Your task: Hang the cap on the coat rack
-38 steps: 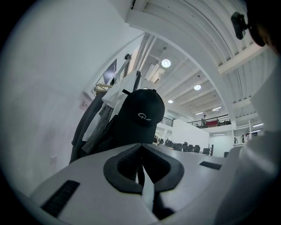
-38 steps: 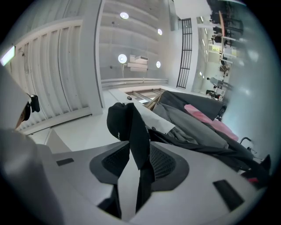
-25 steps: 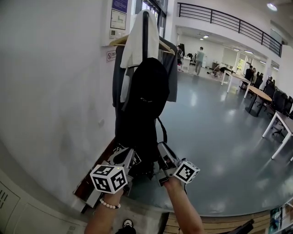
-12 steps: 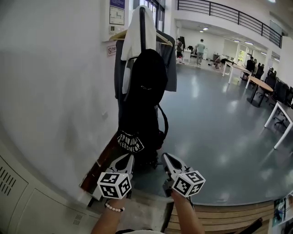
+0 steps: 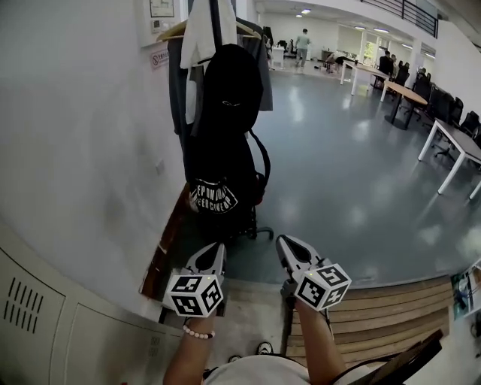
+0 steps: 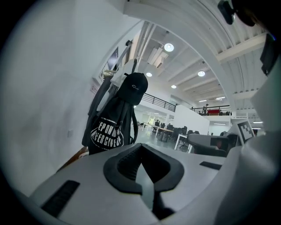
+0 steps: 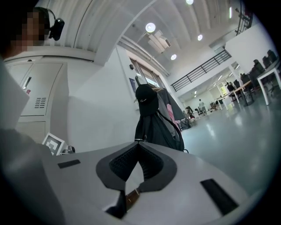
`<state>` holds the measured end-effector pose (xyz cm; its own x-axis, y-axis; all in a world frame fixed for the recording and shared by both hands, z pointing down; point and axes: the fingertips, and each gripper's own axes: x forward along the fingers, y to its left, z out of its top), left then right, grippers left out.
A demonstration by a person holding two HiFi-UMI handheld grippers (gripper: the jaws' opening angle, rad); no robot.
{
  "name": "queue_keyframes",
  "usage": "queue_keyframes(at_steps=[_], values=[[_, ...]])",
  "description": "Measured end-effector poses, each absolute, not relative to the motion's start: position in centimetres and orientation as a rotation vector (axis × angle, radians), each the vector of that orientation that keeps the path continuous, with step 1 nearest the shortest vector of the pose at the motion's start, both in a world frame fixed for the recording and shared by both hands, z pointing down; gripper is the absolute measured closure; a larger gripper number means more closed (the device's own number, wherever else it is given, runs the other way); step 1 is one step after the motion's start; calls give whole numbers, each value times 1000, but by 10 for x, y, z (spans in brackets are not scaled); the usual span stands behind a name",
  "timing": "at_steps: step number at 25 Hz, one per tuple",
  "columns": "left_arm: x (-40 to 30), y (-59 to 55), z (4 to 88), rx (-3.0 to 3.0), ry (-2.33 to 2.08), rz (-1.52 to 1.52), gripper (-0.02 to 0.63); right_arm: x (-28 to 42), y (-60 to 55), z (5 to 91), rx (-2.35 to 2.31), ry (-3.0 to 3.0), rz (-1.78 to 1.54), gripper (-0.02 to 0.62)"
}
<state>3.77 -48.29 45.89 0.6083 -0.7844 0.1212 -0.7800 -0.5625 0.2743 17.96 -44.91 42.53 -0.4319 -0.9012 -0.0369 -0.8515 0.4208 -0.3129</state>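
Note:
The black cap (image 5: pixel 229 75) hangs high on the coat rack (image 5: pixel 217 19), over a black bag with white print (image 5: pixel 214 197). The cap (image 6: pixel 134 87) also shows in the left gripper view, and in the right gripper view the cap (image 7: pixel 146 100) tops the dark bundle. My left gripper (image 5: pixel 213 254) and right gripper (image 5: pixel 290 245) are held side by side low in the head view, well short of the rack. The left gripper (image 6: pixel 141 146) and the right gripper (image 7: pixel 138 144) are both shut, with nothing between the jaws.
A white garment (image 5: pixel 201 30) and grey coats hang on the same rack against the white wall (image 5: pixel 83 135). A brown board (image 5: pixel 171 241) lies at the wall's foot. A wooden step (image 5: pixel 391 312) runs at lower right. Tables (image 5: pixel 458 143) and distant people stand across the grey floor.
Both grippers have drawn back from the bag on the rack toward me. The cap stays on the rack. My view has tipped further down.

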Motion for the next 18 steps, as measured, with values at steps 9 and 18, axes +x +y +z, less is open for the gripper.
queue_keyframes(at_steps=[9,18], values=[[22,-463,483,2504,-1179,15,603,151,-424,447,-1549,2449,-433,592],[15,-457,480,2504,-1185,10,603,141,-414,448,-1553,2444,-443,594]])
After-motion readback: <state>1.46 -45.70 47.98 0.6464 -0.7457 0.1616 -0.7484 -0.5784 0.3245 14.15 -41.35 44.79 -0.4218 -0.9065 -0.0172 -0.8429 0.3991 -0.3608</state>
